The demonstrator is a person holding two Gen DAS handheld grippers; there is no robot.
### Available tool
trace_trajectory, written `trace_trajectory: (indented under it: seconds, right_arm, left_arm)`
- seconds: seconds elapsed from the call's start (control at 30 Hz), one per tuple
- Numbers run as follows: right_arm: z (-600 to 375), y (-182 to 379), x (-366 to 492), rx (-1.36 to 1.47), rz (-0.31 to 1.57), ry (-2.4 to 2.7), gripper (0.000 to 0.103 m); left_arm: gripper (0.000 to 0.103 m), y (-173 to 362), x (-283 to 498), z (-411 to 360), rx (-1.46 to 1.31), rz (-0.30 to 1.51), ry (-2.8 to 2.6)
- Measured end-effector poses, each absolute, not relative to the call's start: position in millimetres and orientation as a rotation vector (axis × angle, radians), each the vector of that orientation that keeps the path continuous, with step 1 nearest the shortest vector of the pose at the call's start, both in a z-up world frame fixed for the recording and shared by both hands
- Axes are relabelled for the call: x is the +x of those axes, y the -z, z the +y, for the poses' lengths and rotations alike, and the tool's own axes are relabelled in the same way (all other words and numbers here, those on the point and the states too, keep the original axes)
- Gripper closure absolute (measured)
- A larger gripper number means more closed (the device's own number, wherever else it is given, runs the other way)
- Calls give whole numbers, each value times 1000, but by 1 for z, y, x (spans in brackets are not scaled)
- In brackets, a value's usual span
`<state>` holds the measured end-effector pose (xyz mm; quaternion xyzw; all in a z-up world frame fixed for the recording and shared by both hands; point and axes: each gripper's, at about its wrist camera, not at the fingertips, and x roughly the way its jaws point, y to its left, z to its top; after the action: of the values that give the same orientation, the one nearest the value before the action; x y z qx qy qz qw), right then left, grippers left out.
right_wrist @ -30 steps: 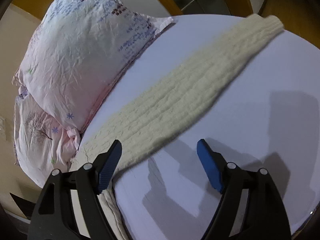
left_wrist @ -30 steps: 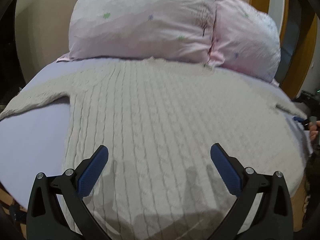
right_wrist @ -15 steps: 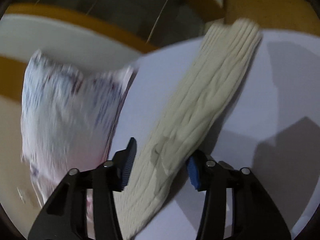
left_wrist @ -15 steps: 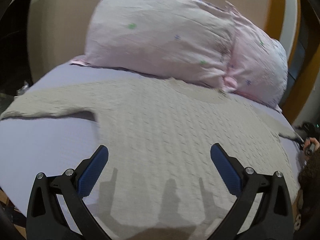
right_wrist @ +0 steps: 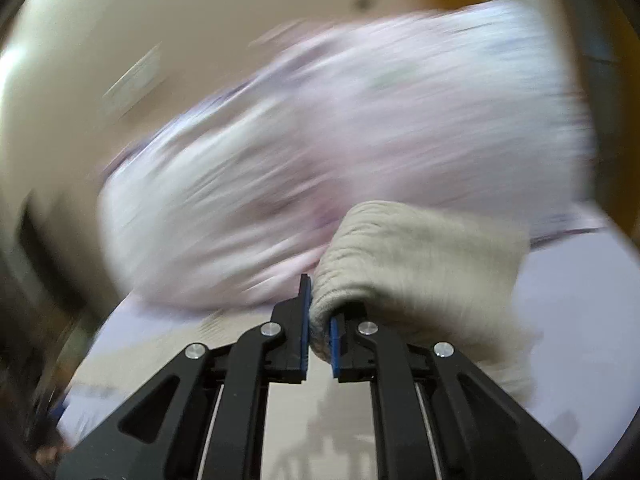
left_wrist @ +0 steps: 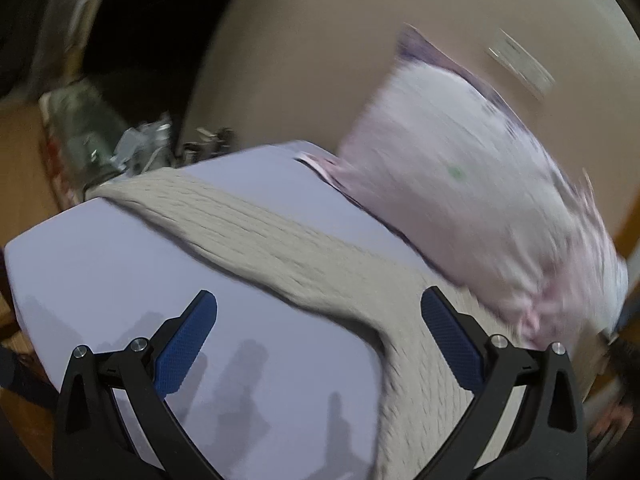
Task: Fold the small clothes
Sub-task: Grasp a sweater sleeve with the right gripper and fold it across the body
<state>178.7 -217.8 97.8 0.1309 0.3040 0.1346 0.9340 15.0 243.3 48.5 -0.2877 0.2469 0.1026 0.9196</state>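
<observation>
A cream cable-knit sweater lies spread on the lilac bed sheet [left_wrist: 100, 264]. In the left wrist view its left sleeve [left_wrist: 248, 236] runs from the bed's far left corner down to the body at lower right. My left gripper [left_wrist: 320, 340] is open and empty, above the sheet just in front of that sleeve. In the right wrist view my right gripper [right_wrist: 319, 316] is shut on the sweater's right sleeve [right_wrist: 416, 264], lifted and bunched between the blue pads. The view is blurred.
Pink flowered pillows [left_wrist: 472, 184] lie at the head of the bed against a beige wall; they also show in the right wrist view [right_wrist: 340, 140]. Clutter [left_wrist: 100, 136] stands on the floor beyond the bed's far left corner. The bed edge drops off at left.
My right gripper closed on the right sleeve and lifted it toward the pillows. My left gripper swung left from over the sweater body to the left sleeve, still open.
</observation>
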Motion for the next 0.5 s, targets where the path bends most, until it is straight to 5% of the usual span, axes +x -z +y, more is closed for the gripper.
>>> trace_trajectory:
  seconds: [0.07, 0.23, 0.5]
  right_arm:
    - [-145, -62, 194, 203, 801, -462, 87]
    - [-118, -45, 195, 193, 842, -510, 29]
    - [-201, -58, 171, 326, 795, -384, 20]
  left_arm:
    - [1, -44, 18, 264, -663, 511, -245]
    - [1, -35, 23, 307, -753, 513, -307]
    - [26, -1, 46, 356, -921, 600, -333]
